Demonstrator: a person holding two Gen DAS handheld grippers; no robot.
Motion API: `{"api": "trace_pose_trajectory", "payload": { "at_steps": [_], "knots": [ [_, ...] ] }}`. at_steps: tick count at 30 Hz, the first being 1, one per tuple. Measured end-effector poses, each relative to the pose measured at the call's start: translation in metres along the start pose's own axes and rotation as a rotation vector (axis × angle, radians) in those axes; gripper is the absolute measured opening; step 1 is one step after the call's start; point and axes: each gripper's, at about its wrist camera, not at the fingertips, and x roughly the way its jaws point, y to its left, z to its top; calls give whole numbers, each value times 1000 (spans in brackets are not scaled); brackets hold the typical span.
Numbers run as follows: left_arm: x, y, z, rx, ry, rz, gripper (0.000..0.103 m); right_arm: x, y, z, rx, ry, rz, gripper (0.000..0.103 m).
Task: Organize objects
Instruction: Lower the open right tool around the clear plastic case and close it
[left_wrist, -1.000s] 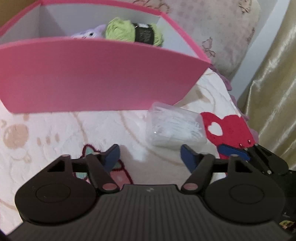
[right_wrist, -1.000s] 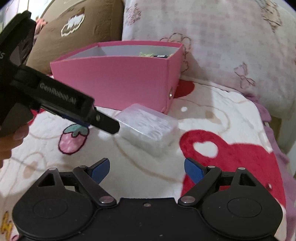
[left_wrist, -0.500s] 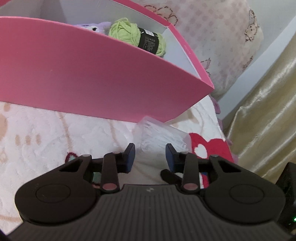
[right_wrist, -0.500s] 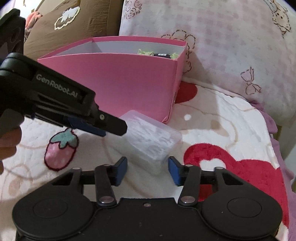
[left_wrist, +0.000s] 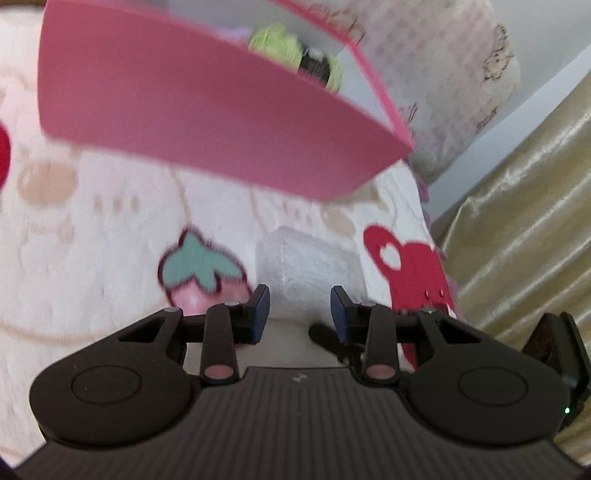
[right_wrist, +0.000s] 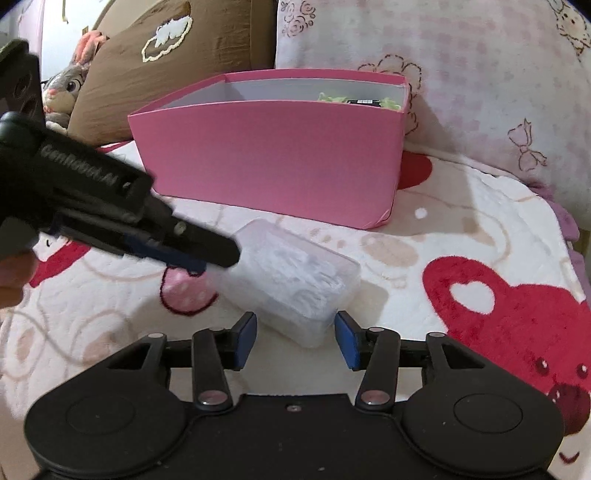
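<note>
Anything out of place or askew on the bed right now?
Only the clear plastic box: it lies on the blanket outside the pink bin, at an angle to the bin's front wall. Its lid looks closed and nothing has spilled. Both grippers, left and right, are open around it.

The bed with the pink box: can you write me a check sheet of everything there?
Surface: blanket with strawberry and red bear prints.
Job's things: clear plastic box lying on blanket before pink box; green yarn inside pink box.
Clutter: nothing seen.
Grippers: left gripper and right gripper each partly open, jaws flanking the clear box, not clamped.
Cables: nothing seen.
Surroundings: brown pillow, bunny plush, gold curtain.
</note>
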Motion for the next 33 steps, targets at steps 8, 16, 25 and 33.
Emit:
{"api": "trace_pose_trajectory", "payload": {
  "at_steps": [8,16,25,33],
  "knots": [
    [7,15,-2,-44,-53,45,36,11,8,0,19,10,-12,71],
    [19,24,-1,-91,-38,-30,36,31,18,2,32,19,-50,94],
    [23,29,-1,-128,-39,-45,42,33,17,2,65,12,-84,96],
    [24,25,-6,-113,-55,-60,42,28,28,3,37,1,-120,92]
  ]
}}
